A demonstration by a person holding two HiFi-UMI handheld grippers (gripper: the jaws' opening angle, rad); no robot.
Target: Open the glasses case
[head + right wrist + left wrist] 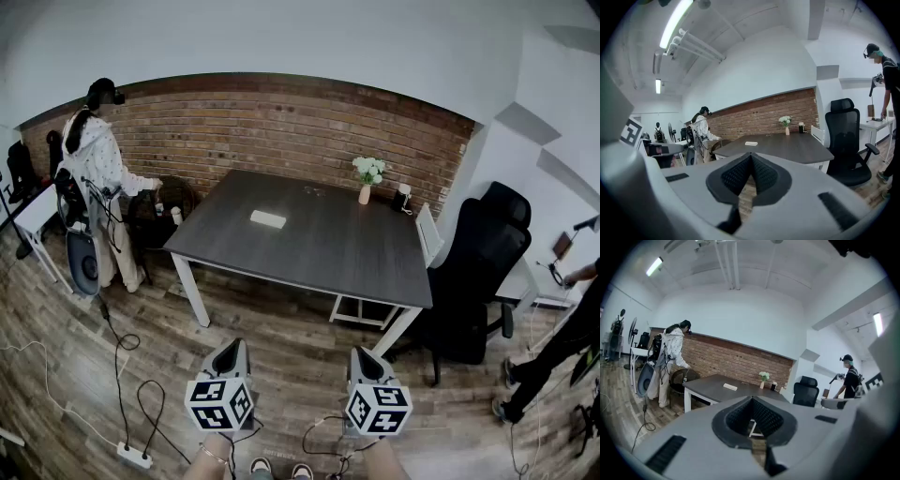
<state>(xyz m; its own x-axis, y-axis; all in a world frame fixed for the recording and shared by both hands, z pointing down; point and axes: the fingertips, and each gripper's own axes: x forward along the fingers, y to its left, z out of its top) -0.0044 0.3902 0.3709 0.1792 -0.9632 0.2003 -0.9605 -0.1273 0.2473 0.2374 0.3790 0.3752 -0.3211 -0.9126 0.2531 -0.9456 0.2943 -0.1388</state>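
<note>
The glasses case (pixel 268 219), a pale flat box that appears closed, lies on the table (pixel 309 258) toward its far left part. It is well apart from the flower vase (pixel 365 193) at the table's far edge. A black office chair (pixel 483 272) stands at the table's right side, and a person (pixel 94 164) stands beyond its left end.

The left tongs (pixel 228 350) and right tongs (pixel 363 356) hang over the floor short of the table's near edge. Each pair is pressed together with nothing between.

Judgement: this is the approach step and opening has not begun. The next move calls for closing on the table and spreading the tongs, so that one pair steadies the base while the other lifts the lid.
</note>
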